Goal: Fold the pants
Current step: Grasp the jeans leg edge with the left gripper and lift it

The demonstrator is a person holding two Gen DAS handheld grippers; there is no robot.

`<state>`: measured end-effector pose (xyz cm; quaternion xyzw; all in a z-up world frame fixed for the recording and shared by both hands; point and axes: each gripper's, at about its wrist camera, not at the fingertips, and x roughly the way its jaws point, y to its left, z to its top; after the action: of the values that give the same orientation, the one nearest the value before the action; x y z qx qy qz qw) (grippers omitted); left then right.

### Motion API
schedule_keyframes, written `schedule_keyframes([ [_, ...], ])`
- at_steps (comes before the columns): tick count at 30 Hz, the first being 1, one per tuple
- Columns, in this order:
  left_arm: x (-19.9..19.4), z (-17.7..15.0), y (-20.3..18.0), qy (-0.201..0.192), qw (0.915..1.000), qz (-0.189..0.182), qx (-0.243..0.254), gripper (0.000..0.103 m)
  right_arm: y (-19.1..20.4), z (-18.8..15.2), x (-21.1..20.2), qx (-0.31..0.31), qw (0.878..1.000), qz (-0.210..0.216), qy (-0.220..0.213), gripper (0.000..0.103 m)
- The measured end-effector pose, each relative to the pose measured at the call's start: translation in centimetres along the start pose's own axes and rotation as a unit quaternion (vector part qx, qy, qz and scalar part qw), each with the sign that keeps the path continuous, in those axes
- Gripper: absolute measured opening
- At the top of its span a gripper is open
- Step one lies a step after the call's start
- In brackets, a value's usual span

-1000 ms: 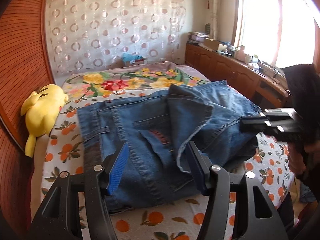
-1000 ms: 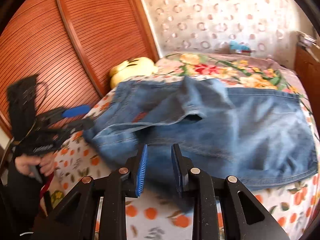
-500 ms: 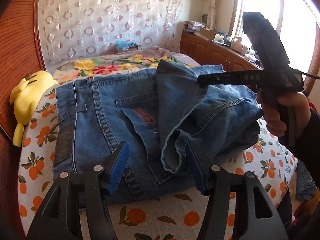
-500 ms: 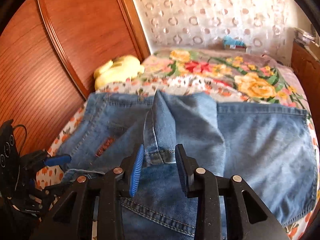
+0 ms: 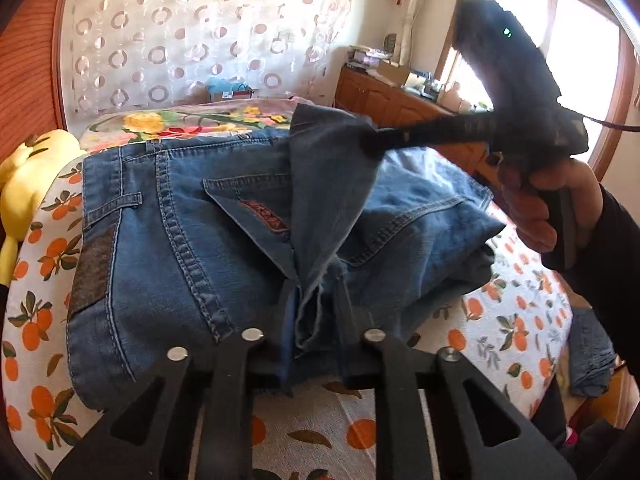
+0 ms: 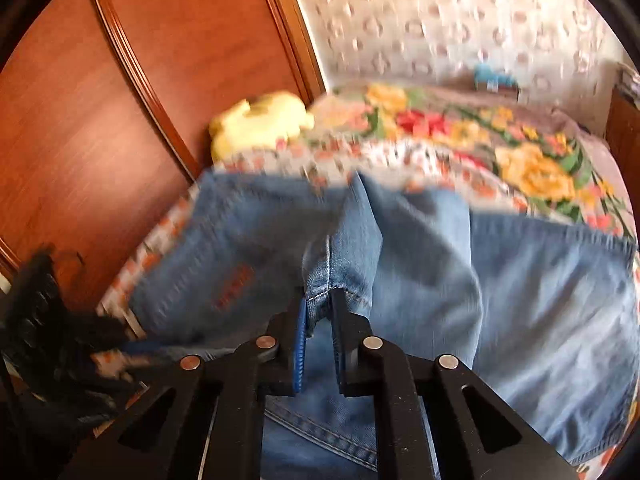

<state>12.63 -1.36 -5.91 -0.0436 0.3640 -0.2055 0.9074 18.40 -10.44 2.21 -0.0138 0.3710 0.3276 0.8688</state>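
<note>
Here we have the jeans [image 5: 172, 240] spread across the bed [image 5: 500, 320], near its front edge. Our left gripper [image 5: 316, 308] is closing its fingers [image 5: 346, 312] on a bunched fold at the near hem. Our right gripper [image 6: 318, 320], fingers narrow and closing, pinches a hemmed leg end and holds it raised above the denim. A yellow plush toy [image 5: 24, 184] lies at the bed's left edge.

Each fisheye view rides a hand-held gripper and looks steeply down along its fingers, close over the bed [image 5: 516, 320]. The left faces the window wall, the right the wooden panelling. Both share the jeans [image 5: 168, 240], the yellow plush toy [image 6: 260, 120] and the curtain.
</note>
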Motion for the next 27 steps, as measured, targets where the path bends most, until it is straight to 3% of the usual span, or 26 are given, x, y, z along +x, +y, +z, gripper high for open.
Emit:
schedule_keyframes([
  [10,-5.5,-0.1,2.1,-0.072,0.9964,0.015,-0.043,0.009,5.8,4.7,0.6,-0.081,0.995,0.043,-0.032,0.008],
  [15,-6.9,-0.7,3.9,-0.078,0.9941,0.051,-0.056,0.009,7.8,6.5,3.3,-0.097,0.992,0.075,-0.034,0.008],
  [18,-7.2,-1.3,5.2,-0.072,0.9925,0.074,-0.067,0.009,7.1,6.9,5.9,-0.104,0.991,0.08,-0.027,0.009],
  [21,-7.0,-1.9,6.2,-0.054,0.991,0.097,-0.074,0.015,6.1,6.5,7.5,-0.106,0.992,0.067,-0.006,0.018],
  [24,-6.7,-2.3,7.1,-0.042,0.9898,0.099,-0.094,0.025,5.7,5.7,7.7,-0.118,0.991,0.056,-0.003,0.025],
  [27,-7.1,-2.4,7.5,-0.048,0.9885,0.096,-0.107,0.026,4.5,4.9,6.7,-0.108,0.993,0.047,-0.009,0.031],
])
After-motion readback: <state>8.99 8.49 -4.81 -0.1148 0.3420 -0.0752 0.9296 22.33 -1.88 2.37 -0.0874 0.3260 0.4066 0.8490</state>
